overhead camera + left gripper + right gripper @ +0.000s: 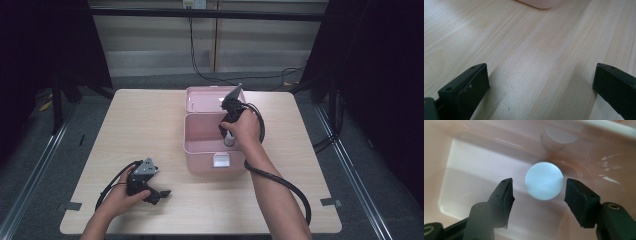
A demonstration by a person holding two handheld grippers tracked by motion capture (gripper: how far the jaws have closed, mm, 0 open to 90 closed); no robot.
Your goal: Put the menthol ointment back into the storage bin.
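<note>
We hold the right gripper [538, 191] above the pink box [200, 147] | its jaws stand apart, clear of the white-capped bottle [544, 180] upright between them | left gripper [541, 82] rests spread on the table [529, 50].

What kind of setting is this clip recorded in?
Probably a lab or recording rig, not a home: a bare wooden table inside a dark metal frame, black curtains at the sides, cables on the floor.

Black grippers [165, 192], cabled, grey plates.
</note>
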